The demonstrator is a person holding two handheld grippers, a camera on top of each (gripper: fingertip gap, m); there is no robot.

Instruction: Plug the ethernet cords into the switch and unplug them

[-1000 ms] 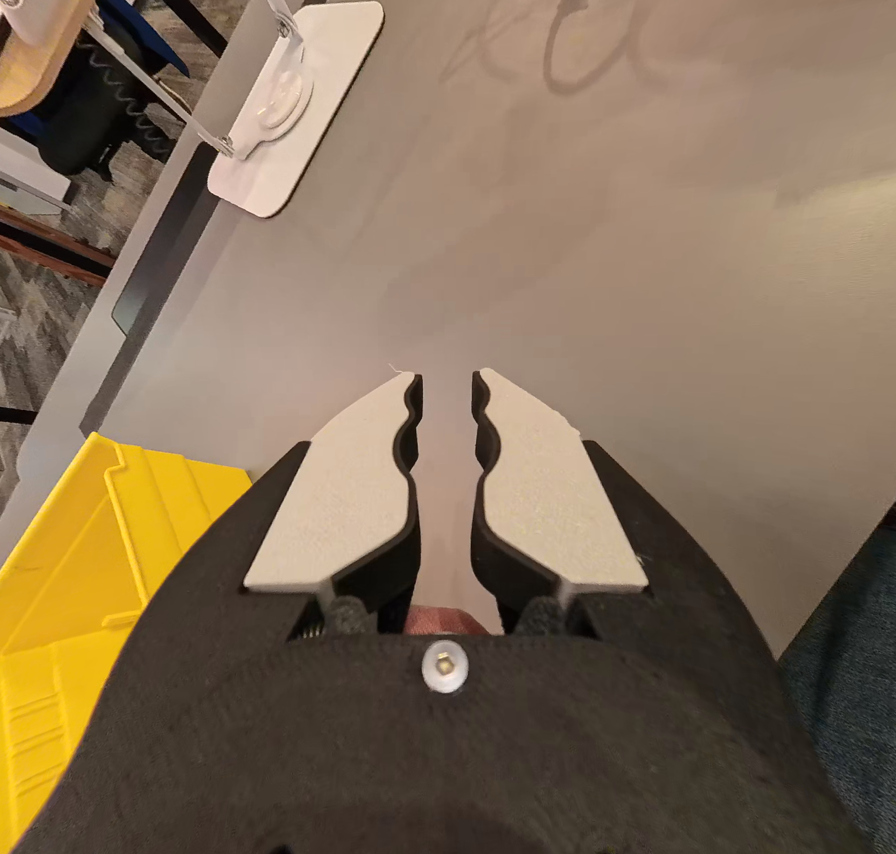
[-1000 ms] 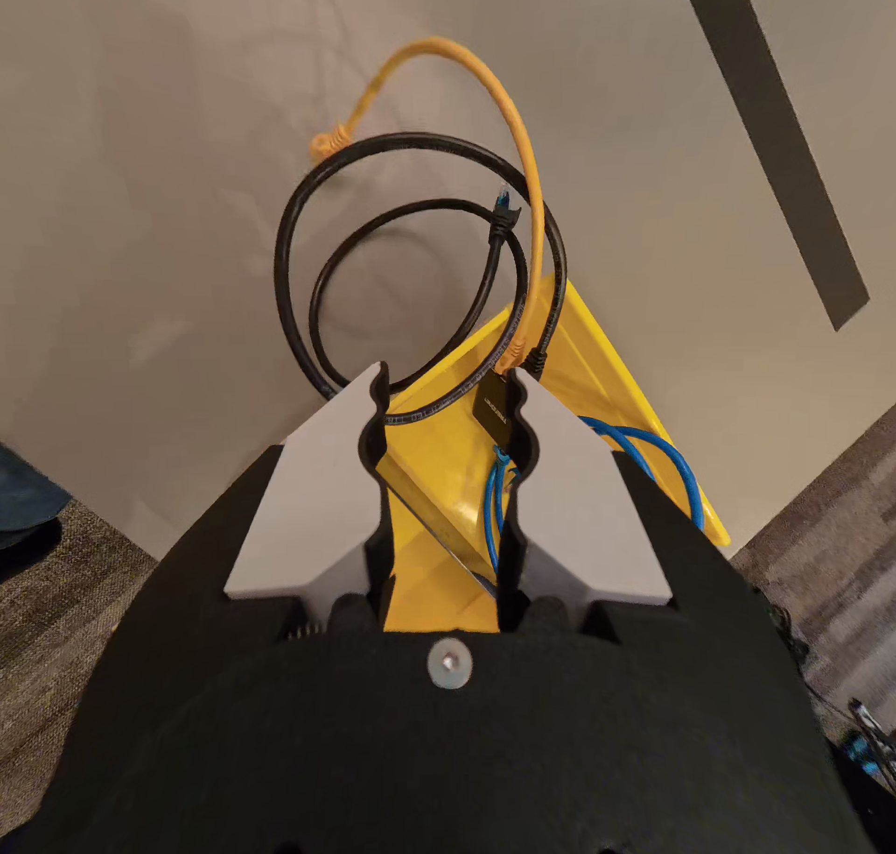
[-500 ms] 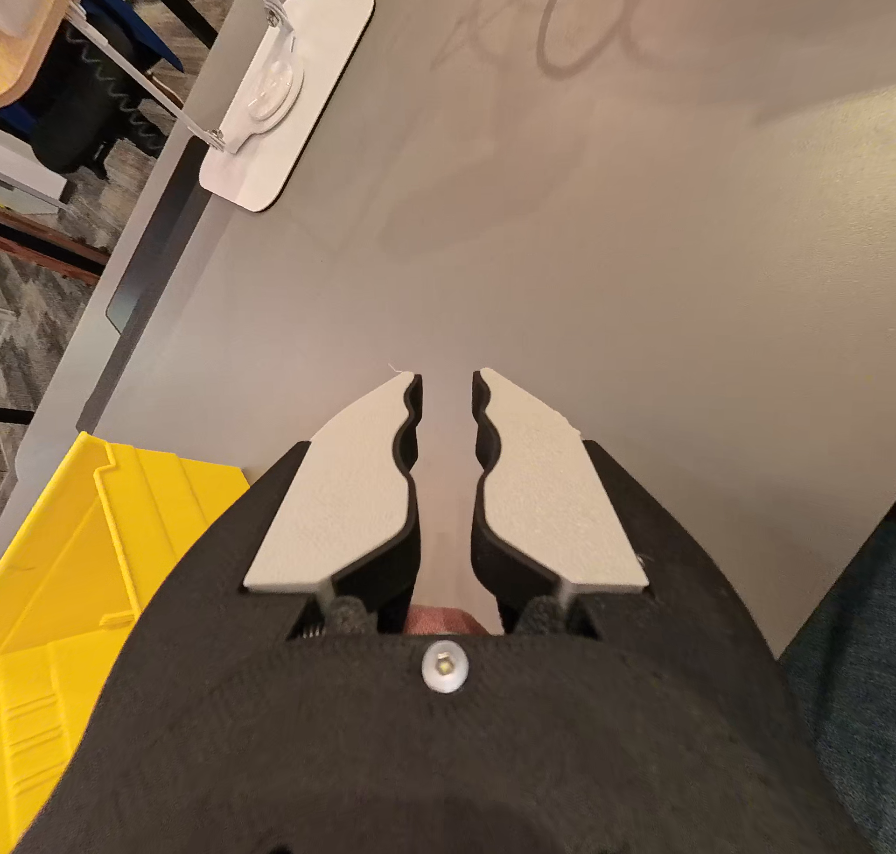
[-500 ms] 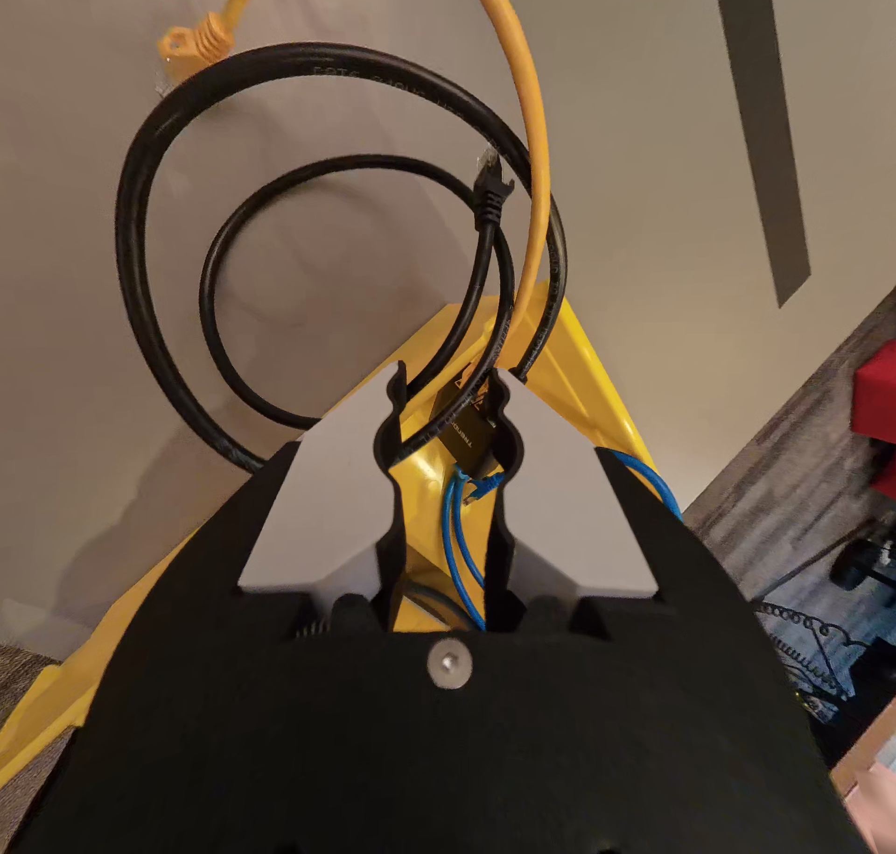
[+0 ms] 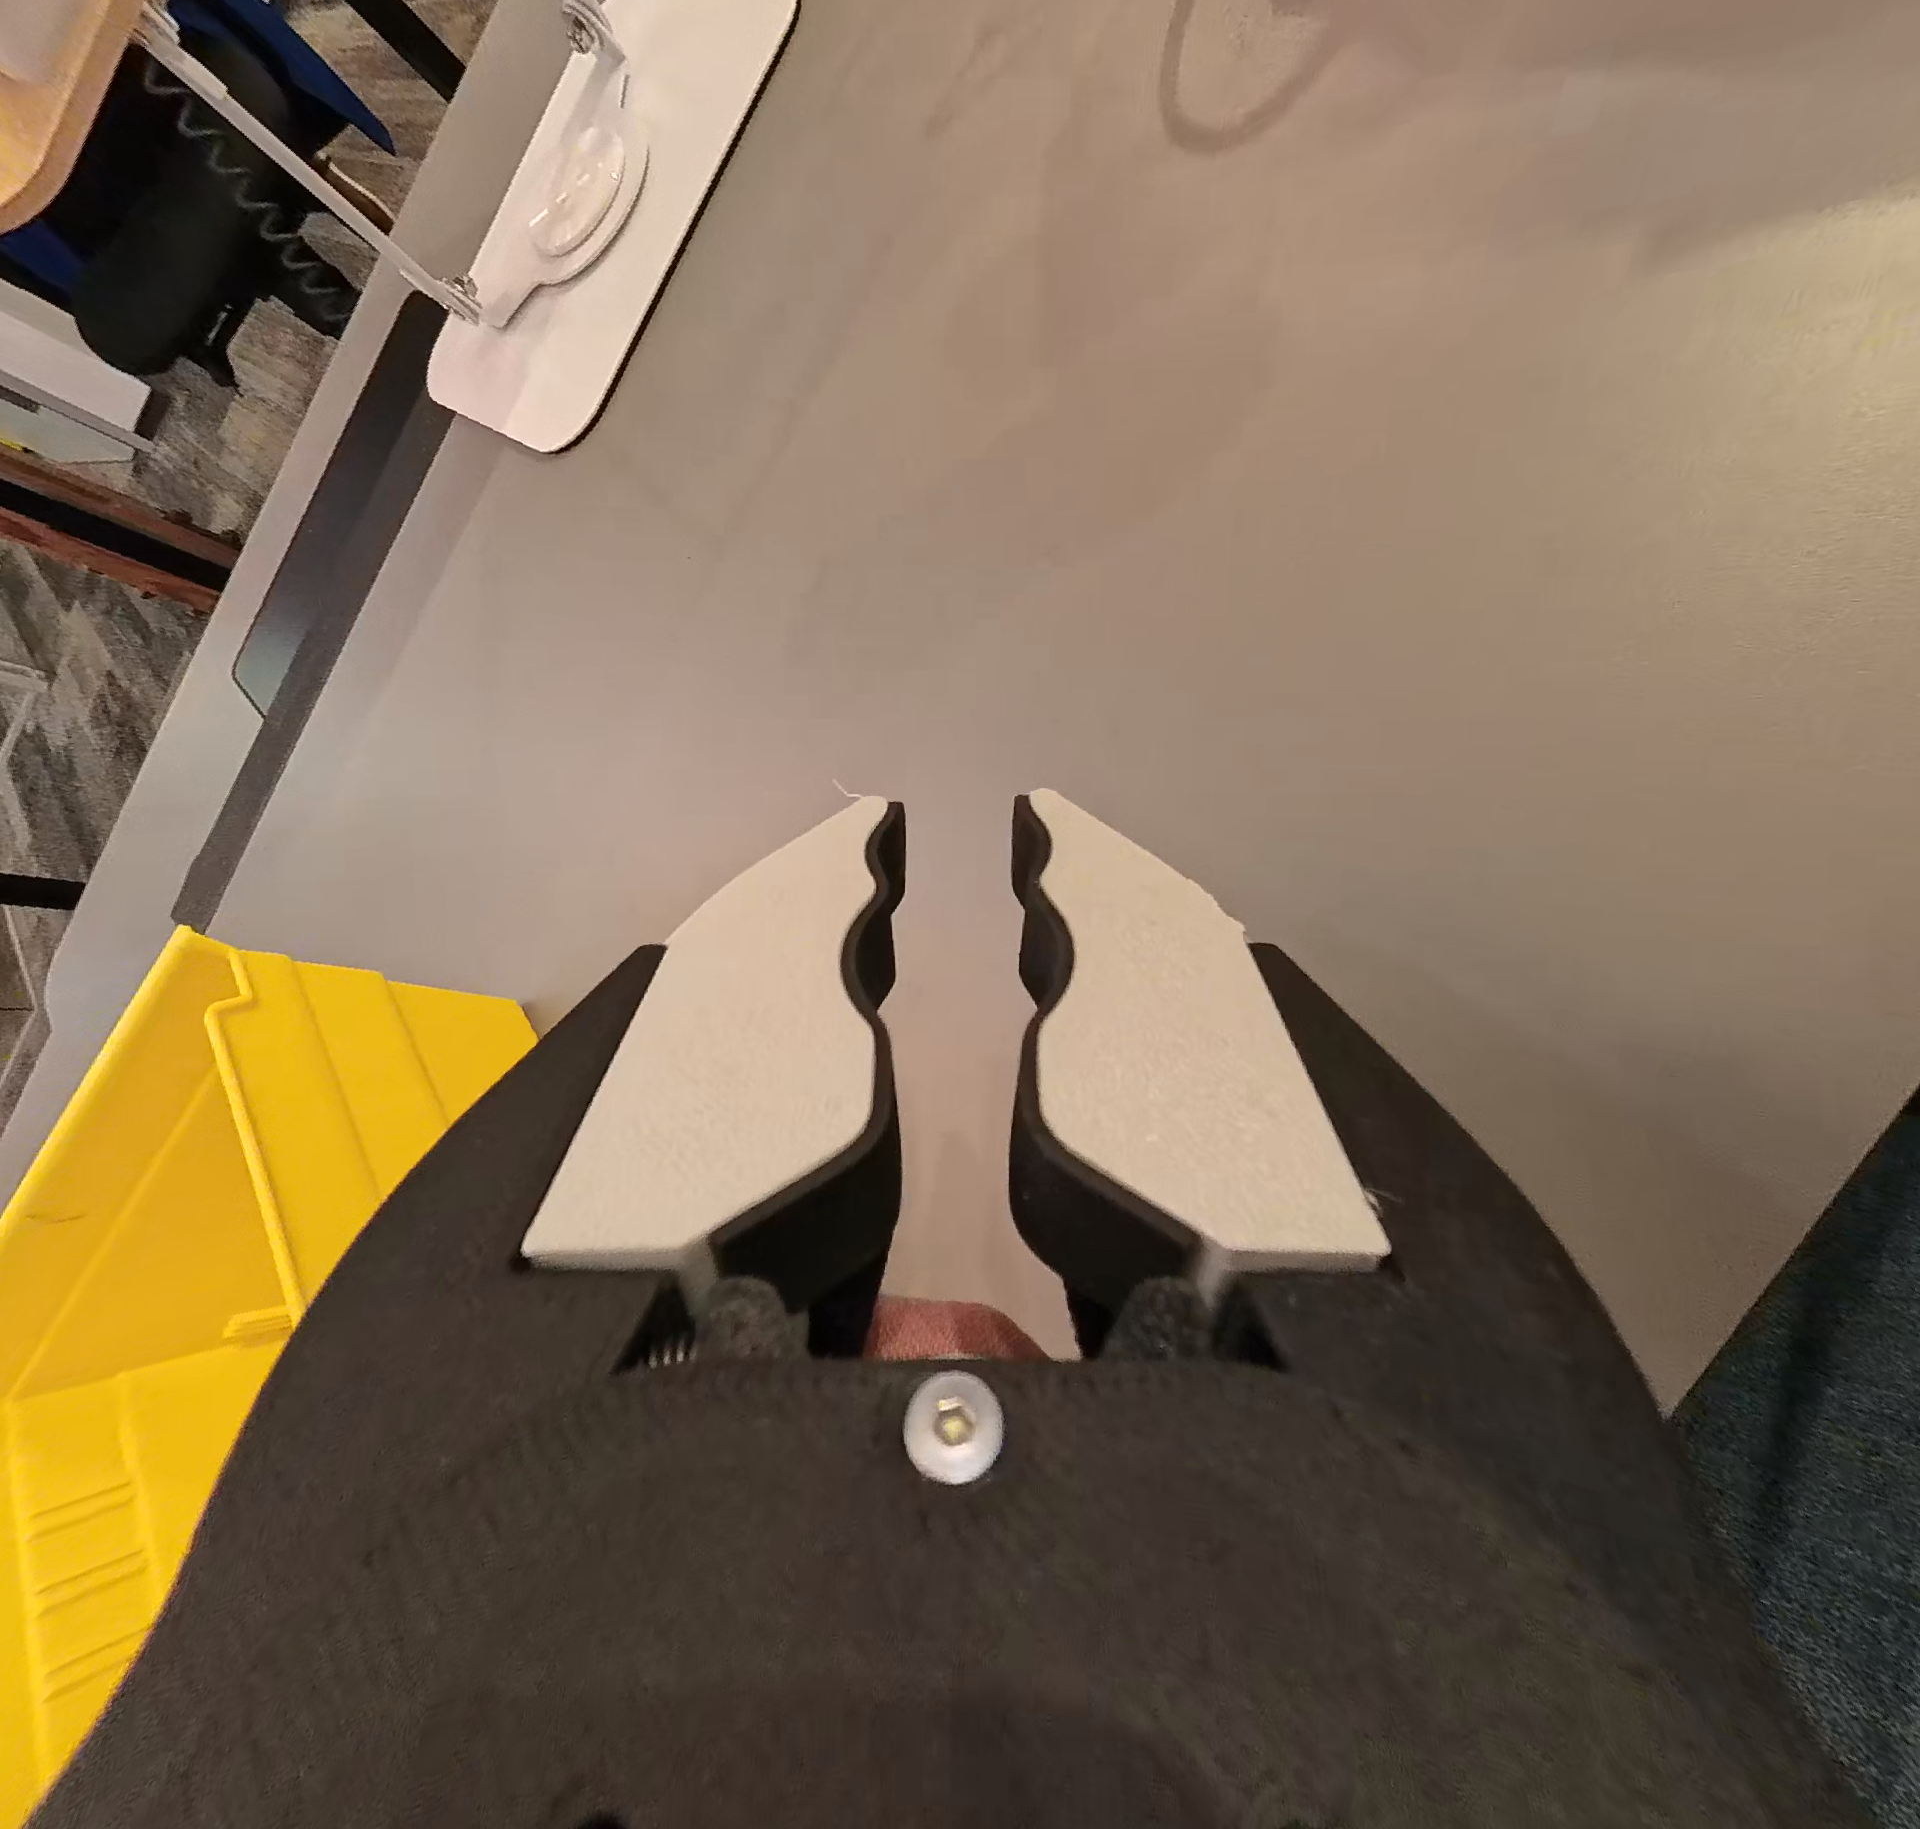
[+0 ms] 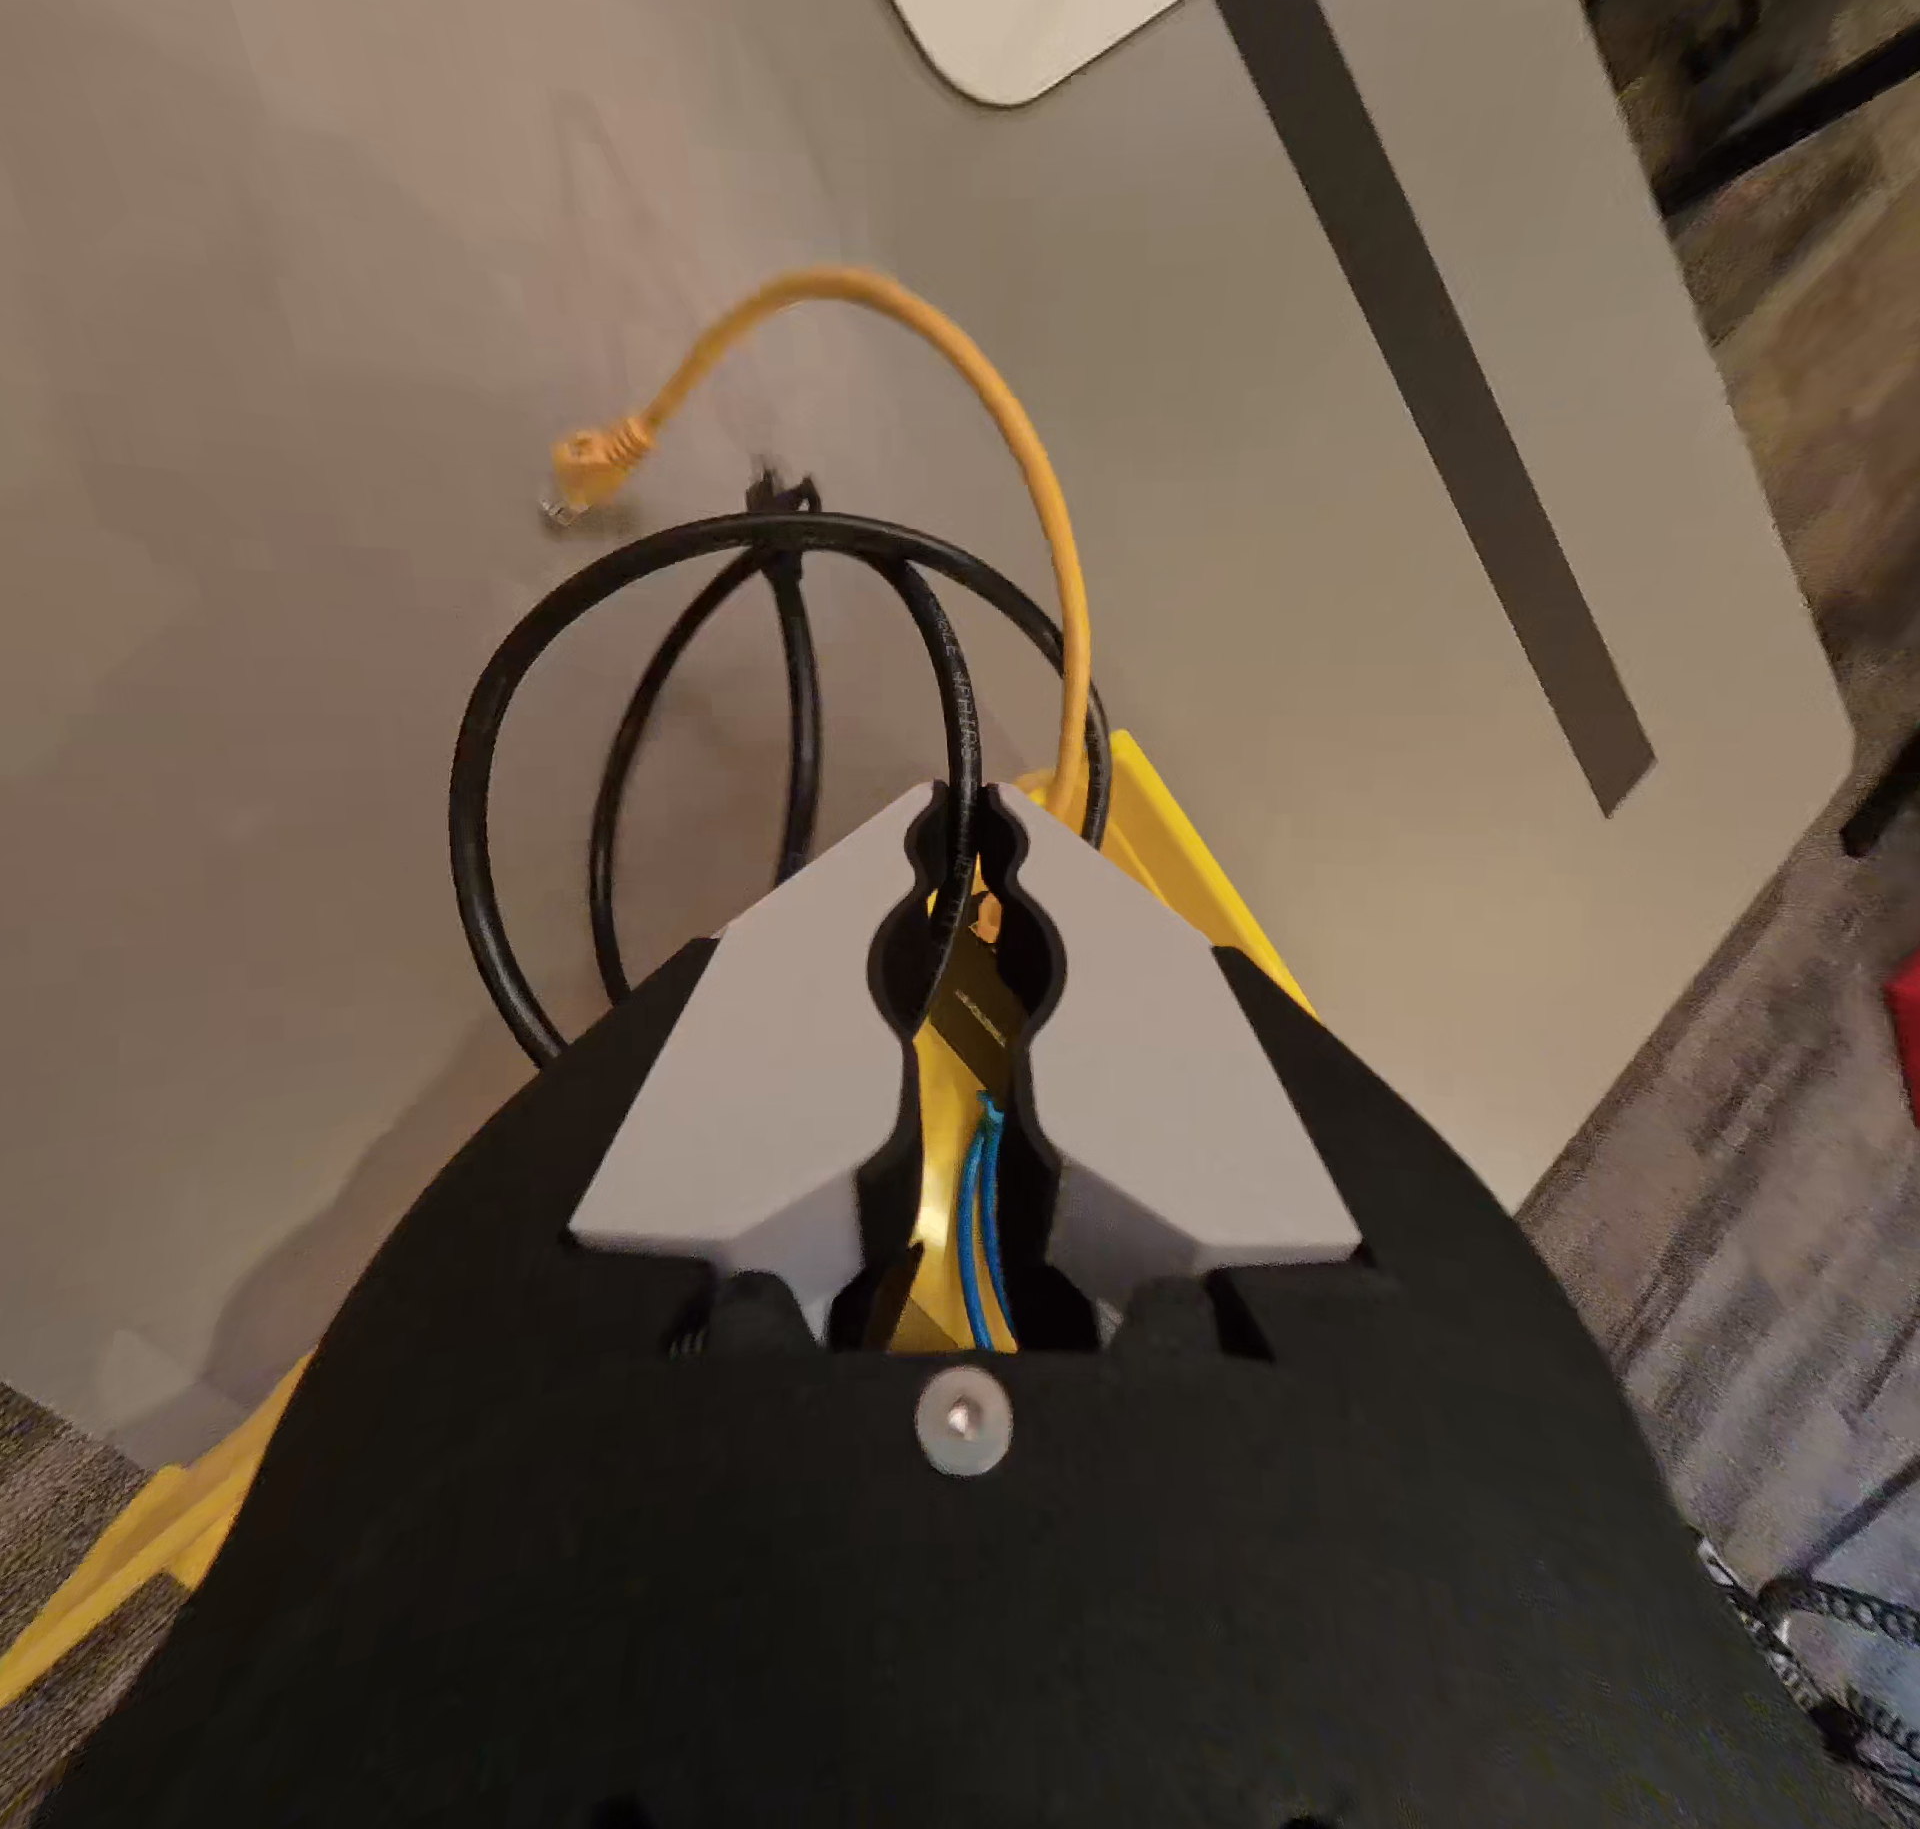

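Grey table top point(image 5: 1195, 532) fills both views, with patterned carpet past its edges.

On my right gripper point(image 6: 964, 792) the two tips come almost together, and they pinch the black cord point(image 6: 488, 740) right at the tips. This cord curls up into big loops in front of me. Its black plug point(image 6: 777, 493) sticks up at the top of the loops, free in the air. Just beside it the orange cord point(image 6: 1039, 491) bends up high in an arch, and its orange plug point(image 6: 592, 454) hangs down on the far side, also plugged into nothing that I can see. Looking down between the jaws I see a small black box point(image 6: 977, 1026), which I think is the switch, and a blue cord point(image 6: 977, 1229) below it. They sit in the yellow bin point(image 6: 1174, 823). I cannot tell if any cord end goes into the box.

My left gripper point(image 5: 958, 805) holds nothing. Its jaws stand a little apart, over bare table. A yellow bin point(image 5: 208, 1208) lies to its left.

So I judge the job is near its start. I have one cord in hand, and the two plugs I can see are loose. Plugging in and pulling out are both left to do.

Farther out, a white flat stand base point(image 5: 613, 210) sits near the table edge, beside a dark strip point(image 6: 1434, 377) in the table. The cords are tangled together, so the orange one may come along when I lift.
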